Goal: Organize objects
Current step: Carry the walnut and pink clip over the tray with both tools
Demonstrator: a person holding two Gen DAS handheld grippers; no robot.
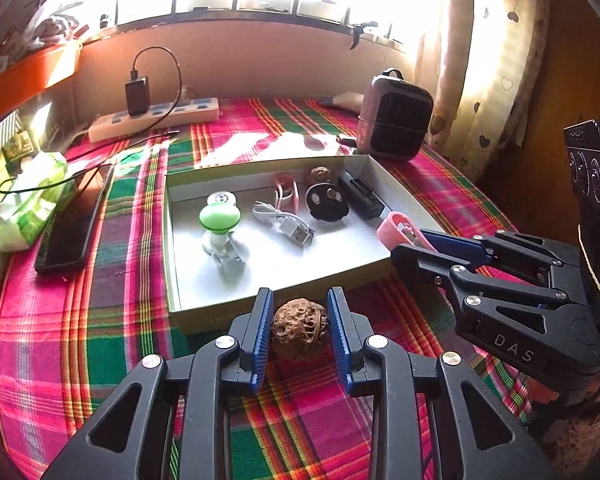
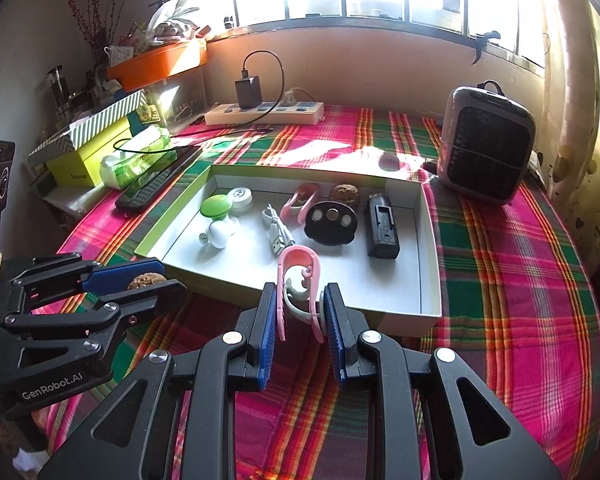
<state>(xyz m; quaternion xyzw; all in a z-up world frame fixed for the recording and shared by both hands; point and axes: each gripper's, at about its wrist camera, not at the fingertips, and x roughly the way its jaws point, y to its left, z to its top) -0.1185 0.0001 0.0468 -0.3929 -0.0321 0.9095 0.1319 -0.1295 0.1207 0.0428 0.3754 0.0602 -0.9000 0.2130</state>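
My left gripper (image 1: 299, 320) is shut on a brown walnut (image 1: 299, 328), held over the plaid cloth just in front of the near wall of the white box (image 1: 228, 312). My right gripper (image 2: 300, 312) is shut on a pink clip (image 2: 298, 280), above the box's near edge (image 2: 380, 314). From the left wrist view the right gripper (image 1: 420, 244) shows at the right with the pink clip (image 1: 396, 229). From the right wrist view the left gripper (image 2: 156, 276) shows at the left with the walnut (image 2: 146, 280).
In the box lie a green-capped white gadget (image 2: 217, 220), a white USB cable (image 2: 278, 236), a second pink clip (image 2: 300, 200), a black round disc (image 2: 331, 222), a black block (image 2: 381, 226) and another walnut (image 2: 345, 195). A heater (image 2: 486, 144), power strip (image 2: 264, 114), phone (image 1: 72, 224) and tissue pack (image 1: 28, 204) surround it.
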